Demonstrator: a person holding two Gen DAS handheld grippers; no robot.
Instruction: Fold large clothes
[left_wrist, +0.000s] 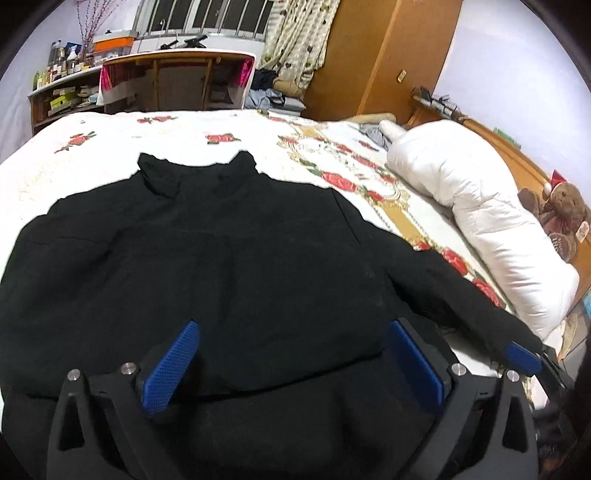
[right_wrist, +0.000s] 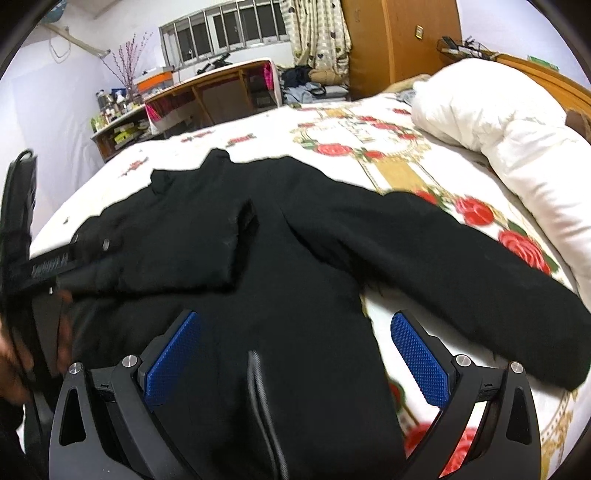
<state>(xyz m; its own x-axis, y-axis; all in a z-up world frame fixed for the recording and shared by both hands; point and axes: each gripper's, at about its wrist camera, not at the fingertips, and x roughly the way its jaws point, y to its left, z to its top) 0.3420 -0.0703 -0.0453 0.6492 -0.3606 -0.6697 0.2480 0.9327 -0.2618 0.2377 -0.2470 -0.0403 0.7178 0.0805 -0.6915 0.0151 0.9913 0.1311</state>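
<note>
While both claws stand spread and empty, the black jacket (left_wrist: 229, 258) lies flat on the rose-printed bedspread (left_wrist: 110, 140) ahead of the left gripper (left_wrist: 291, 363), collar farthest from it and hem beneath its blue pads. Ahead of the right gripper (right_wrist: 295, 360), one sleeve lies folded across the body; the other extends rightward toward the white duvet (right_wrist: 517, 140).

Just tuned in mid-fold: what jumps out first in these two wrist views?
The black jacket dominates, spread over the rose-print bedspread, collar away from the cameras; in the right wrist view its right sleeve stretches toward the white duvet heaped near the headboard. Both grippers, left and right, hang open above the hem, gripping nothing. A teddy bear sits beyond the duvet.
</note>
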